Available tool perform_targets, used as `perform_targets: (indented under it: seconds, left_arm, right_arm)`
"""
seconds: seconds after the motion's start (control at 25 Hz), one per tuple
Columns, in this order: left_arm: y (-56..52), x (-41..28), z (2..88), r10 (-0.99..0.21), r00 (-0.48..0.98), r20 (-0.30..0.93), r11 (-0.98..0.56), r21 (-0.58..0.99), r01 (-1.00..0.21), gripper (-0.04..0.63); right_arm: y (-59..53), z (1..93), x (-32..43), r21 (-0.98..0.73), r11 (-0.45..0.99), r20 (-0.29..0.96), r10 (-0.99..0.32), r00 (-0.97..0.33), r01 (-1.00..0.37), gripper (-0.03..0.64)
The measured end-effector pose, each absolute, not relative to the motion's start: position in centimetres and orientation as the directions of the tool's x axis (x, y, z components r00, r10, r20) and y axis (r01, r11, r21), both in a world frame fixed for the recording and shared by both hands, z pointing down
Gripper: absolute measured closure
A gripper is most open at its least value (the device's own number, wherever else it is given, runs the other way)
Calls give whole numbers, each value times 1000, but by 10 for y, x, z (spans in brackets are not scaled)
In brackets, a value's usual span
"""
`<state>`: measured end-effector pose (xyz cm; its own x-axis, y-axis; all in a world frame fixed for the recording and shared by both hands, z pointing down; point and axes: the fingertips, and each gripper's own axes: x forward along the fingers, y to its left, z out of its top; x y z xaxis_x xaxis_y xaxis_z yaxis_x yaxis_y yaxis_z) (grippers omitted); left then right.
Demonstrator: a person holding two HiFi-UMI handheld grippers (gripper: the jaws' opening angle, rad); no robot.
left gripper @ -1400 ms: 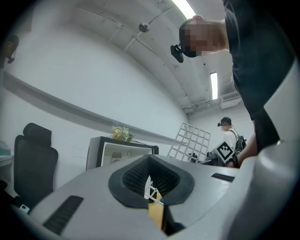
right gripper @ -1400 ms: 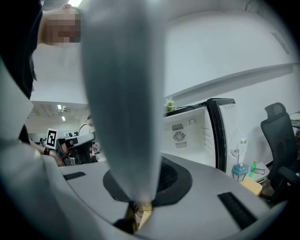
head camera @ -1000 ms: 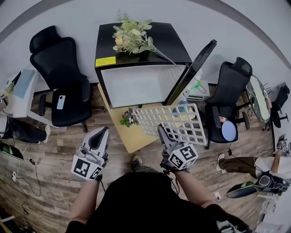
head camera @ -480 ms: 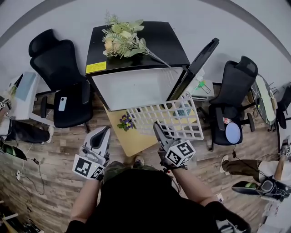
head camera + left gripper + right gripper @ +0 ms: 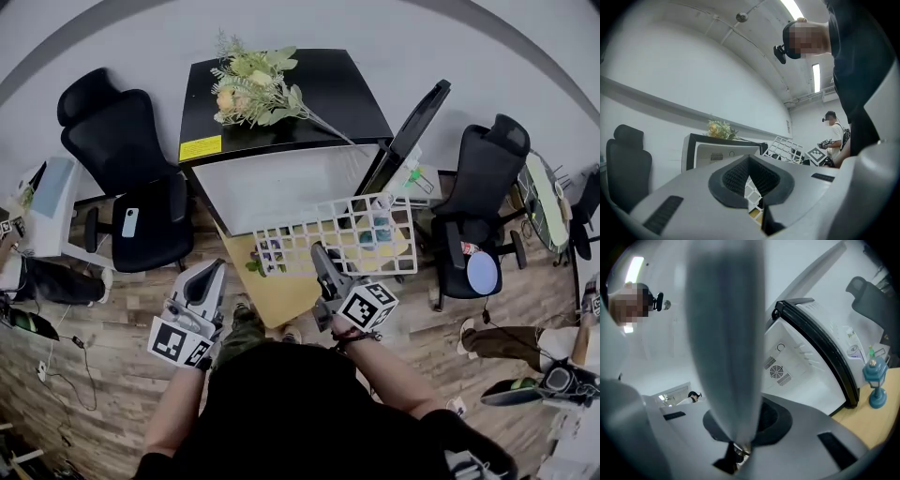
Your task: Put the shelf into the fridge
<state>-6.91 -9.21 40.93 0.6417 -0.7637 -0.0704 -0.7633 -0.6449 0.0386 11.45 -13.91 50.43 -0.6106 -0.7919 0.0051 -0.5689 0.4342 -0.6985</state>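
shelf: the white wire shelf (image 5: 352, 232) is held roughly level in the air, just near of the fridge mouth and not yet inside
right gripper: the right gripper (image 5: 322, 255) has its jaws clamped on the shelf's near edge, so the free far edge can lead in
left gripper: the left gripper (image 5: 214, 272) hangs low at left, apart from the shelf, jaws pressed together on nothing
fridge: the fridge (image 5: 281, 183) stands open toward the person, its cavity looking bare
door: the door (image 5: 410, 124) is swung out at right, and the shelf's right far corner is near it, likely the tight side
table: the table (image 5: 281, 298) lies below with a small bouquet (image 5: 266, 253) on it, so the shelf probably must stay above both
chairs: one chair (image 5: 131, 178) stands left of the fridge, well apart from the shelf
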Motion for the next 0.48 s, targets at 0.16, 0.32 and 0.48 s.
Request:
perform_targets:
  seconds: [0.16, 0.32, 0.48]
  left_arm:
    - [-107, -76, 407, -748, 660, -72, -663, 38, -747, 578]
    - [-120, -85, 406, -737, 673, -65, -676, 41, -736, 578]
    - [-129, -93, 407, -733, 678, -55, -681, 44, -731, 578]
  right_arm:
    - [-148, 501, 104, -753, 398, -12, -804, -594, -524, 575]
    - [-160, 497, 96, -817, 362, -53, -823, -566, -450, 575]
    - [-172, 491, 87, -861, 338, -81, -828, -554, -379, 575]
